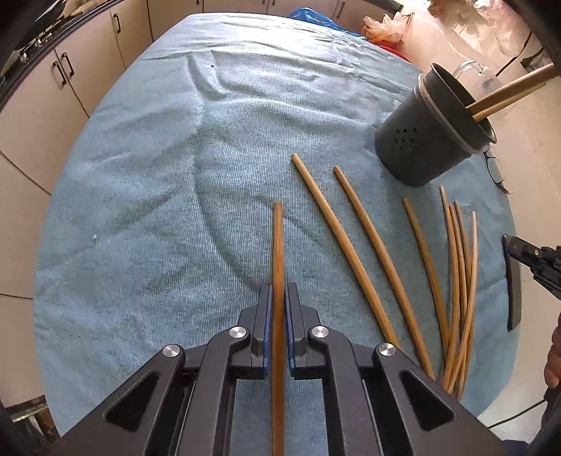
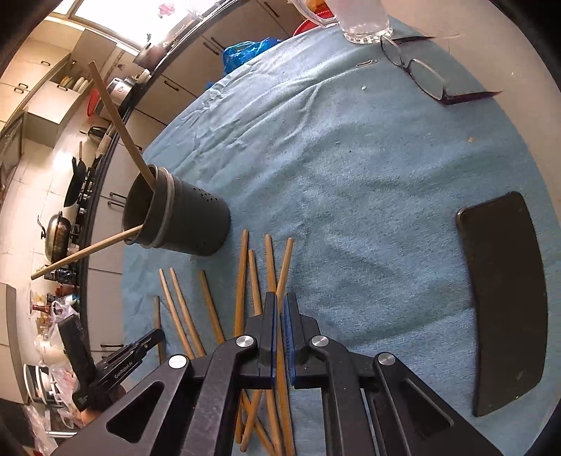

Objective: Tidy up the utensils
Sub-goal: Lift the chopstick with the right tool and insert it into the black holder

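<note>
My left gripper (image 1: pixel 278 288) is shut on one brown chopstick (image 1: pixel 278 238), which points straight ahead over the blue cloth (image 1: pixel 175 193). Two loose chopsticks (image 1: pixel 336 238) lie just to its right, and several more lie in a bundle (image 1: pixel 459 280) further right. A dark grey perforated holder (image 1: pixel 420 147) stands at the far right with two chopsticks (image 1: pixel 508 93) leaning in it. In the right wrist view my right gripper (image 2: pixel 279 299) is shut on a chopstick (image 2: pixel 284 266) from the pile (image 2: pixel 242 280), just in front of the holder (image 2: pixel 189 224).
A black phone (image 2: pixel 505 298) lies on the cloth to the right of my right gripper. Eyeglasses (image 2: pixel 420 73) and a glass jar (image 2: pixel 364 21) sit at the far edge. Kitchen cabinets (image 1: pixel 70 80) and a cluttered counter (image 2: pixel 63 228) lie beyond the table.
</note>
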